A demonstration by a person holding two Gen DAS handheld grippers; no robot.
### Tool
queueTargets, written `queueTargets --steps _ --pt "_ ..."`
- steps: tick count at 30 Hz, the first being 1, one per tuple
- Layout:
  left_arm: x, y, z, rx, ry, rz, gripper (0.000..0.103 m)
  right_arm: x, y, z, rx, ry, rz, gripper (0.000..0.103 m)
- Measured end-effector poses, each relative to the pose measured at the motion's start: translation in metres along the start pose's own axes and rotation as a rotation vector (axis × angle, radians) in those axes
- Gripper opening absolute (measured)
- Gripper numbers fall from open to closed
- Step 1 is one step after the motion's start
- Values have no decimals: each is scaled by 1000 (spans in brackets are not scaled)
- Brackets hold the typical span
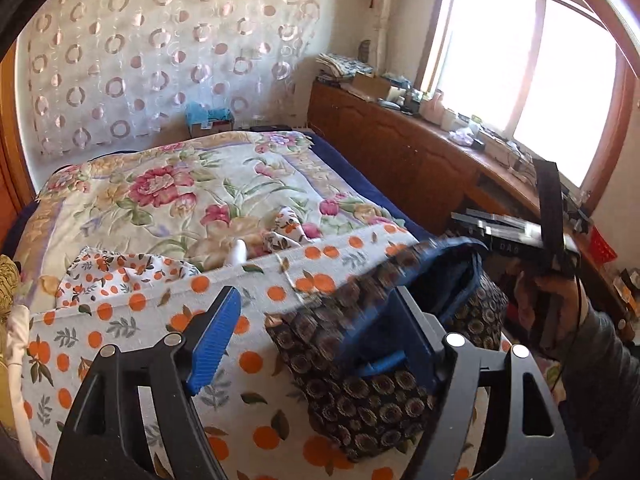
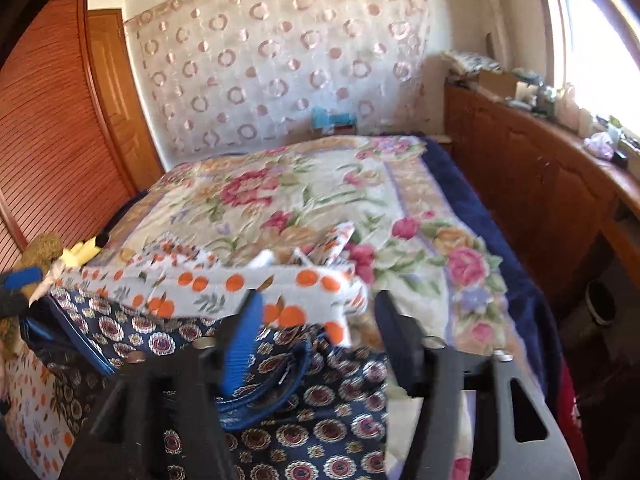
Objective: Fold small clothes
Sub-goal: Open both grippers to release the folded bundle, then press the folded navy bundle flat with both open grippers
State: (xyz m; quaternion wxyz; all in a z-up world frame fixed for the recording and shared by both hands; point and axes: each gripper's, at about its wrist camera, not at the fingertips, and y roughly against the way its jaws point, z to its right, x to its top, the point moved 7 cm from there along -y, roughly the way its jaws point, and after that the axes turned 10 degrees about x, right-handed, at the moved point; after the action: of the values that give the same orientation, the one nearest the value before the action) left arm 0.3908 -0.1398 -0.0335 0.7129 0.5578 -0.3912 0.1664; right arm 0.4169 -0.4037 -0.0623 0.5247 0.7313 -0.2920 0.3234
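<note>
A navy garment with round medallions (image 1: 360,380) lies on a white cloth printed with oranges (image 1: 140,340) at the near end of the bed. My left gripper (image 1: 316,300) hangs open just above both, its blue pads touching nothing. In the right wrist view the navy garment (image 2: 320,420) fills the foreground, and a blurred fold of the orange-print cloth (image 2: 224,284) lies across its far edge. My right gripper (image 2: 316,312) is open over that fold with nothing pinched. A hand (image 1: 560,292) holds the right tool at the right of the left wrist view.
A floral bedspread (image 1: 180,184) covers the bed, with a crumpled small orange-print garment (image 1: 120,272) on it. A wooden cabinet (image 1: 400,152) loaded with clutter runs under the window. Louvred wardrobe doors (image 2: 48,140) and a plush toy (image 2: 40,248) stand at the left.
</note>
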Motion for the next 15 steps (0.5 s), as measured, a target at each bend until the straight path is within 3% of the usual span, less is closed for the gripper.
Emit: queueTargets --steps 5,7,15 --pt "-18 7 14 -28 -18 -12 77 -2 40 -3 -46 31 68 62" --pt "-23 12 21 -39 -29 -10 77 -12 56 -7 -26 41 73 62" --pt "-16 -26 40 -28 -93 -60 77 -61 64 -43 90 113 -33 62"
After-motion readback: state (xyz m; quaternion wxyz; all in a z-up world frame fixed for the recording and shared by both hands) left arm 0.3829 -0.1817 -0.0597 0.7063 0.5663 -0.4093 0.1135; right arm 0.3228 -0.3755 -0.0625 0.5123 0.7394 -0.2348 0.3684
